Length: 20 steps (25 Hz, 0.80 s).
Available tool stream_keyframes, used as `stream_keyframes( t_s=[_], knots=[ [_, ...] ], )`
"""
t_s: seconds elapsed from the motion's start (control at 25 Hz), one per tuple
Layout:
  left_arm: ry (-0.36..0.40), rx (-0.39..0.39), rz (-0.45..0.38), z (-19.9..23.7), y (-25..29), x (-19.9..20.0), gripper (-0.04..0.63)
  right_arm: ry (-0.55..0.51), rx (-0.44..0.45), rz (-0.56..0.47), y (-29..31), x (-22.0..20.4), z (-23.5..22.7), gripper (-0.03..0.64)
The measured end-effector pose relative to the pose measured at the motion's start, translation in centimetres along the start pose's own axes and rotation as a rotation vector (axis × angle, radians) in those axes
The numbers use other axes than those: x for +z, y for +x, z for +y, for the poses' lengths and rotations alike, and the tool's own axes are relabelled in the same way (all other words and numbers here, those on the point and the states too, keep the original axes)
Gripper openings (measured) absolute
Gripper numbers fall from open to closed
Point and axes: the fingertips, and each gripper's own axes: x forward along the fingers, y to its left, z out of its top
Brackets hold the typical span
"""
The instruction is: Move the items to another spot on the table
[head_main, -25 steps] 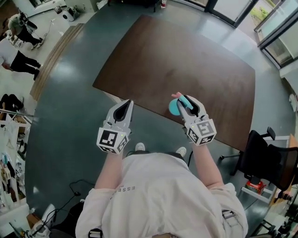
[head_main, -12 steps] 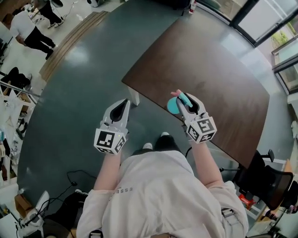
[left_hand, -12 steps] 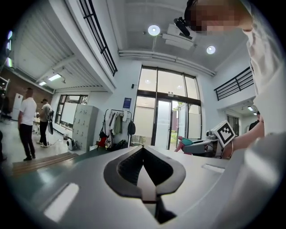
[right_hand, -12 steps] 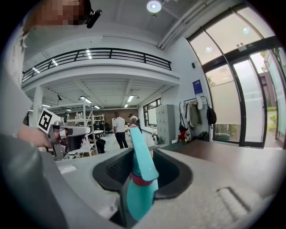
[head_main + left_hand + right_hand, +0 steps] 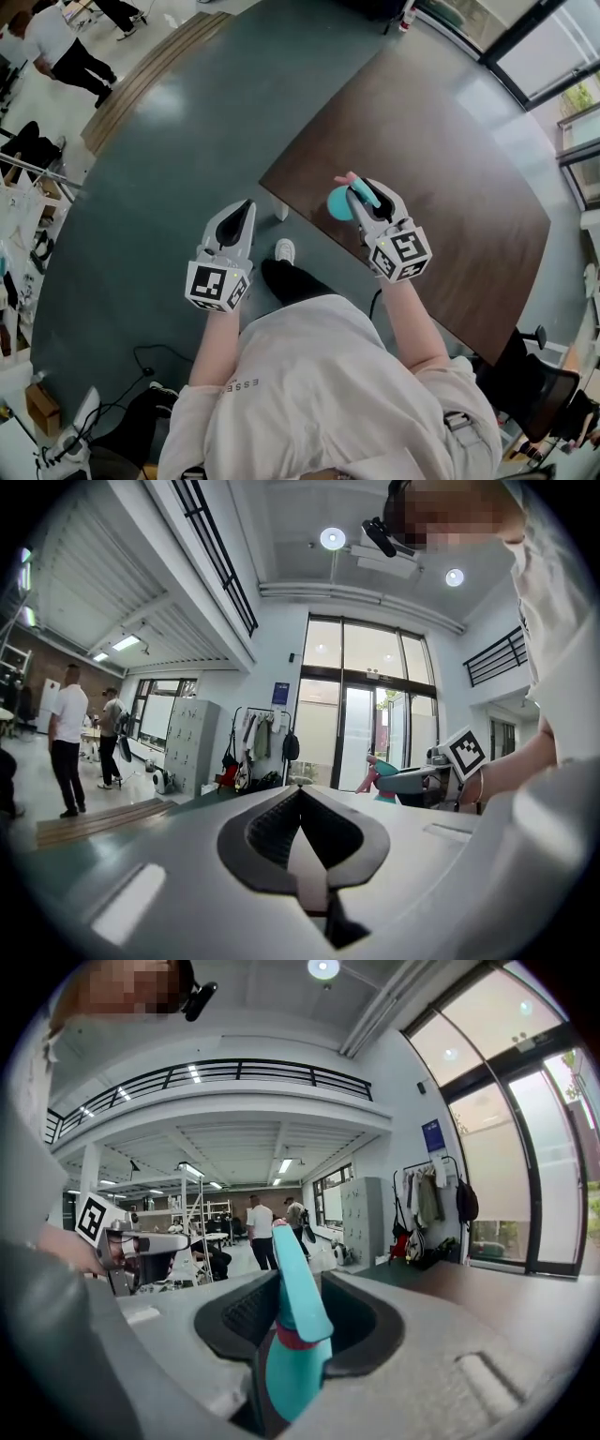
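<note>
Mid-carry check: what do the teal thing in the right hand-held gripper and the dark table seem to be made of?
Teal thing: probably moulded plastic, smooth, soft sheen, even colour, pink band. Table: dark brown wood or wood-look laminate, matte with faint streaks; which of the two, the look leaves open.

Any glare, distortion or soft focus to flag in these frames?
Head view: fisheye bows the table edges, and a pale glare patch sits on the floor. Left gripper view: black round vignette, a ceiling lamp blown out, the near left gripper slightly soft. Right gripper view: same vignette, windows overexposed, the teal item between the jaws fairly sharp.
</note>
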Motion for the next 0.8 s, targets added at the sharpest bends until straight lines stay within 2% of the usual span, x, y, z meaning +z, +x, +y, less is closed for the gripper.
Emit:
stream_keyframes(
  t_s=[0.12,0.32,0.52,0.8],
  knots=[
    [-0.003,-0.003,0.001,2.4,2.5,0.5,0.017,-0.029,-0.005,0.011,2.9,0.4,-1.3,0.124],
    [-0.008,-0.028,0.02,5.8,6.6,0.8,0.016,-0.02,-0.036,0.016,7.2,0.4,-3.4,0.124],
    [0.001,-0.116,0.053,6.1,10.8,0.0,0.015,-0.016,-0.059,0.041,9.8,-1.8,-6.0,0.124],
    [-0.008,-0.162,0.082,8.1,14.3,-0.9,0.017,0.008,-0.09,0.068,13.3,-3.7,-7.0,0.124]
  ],
)
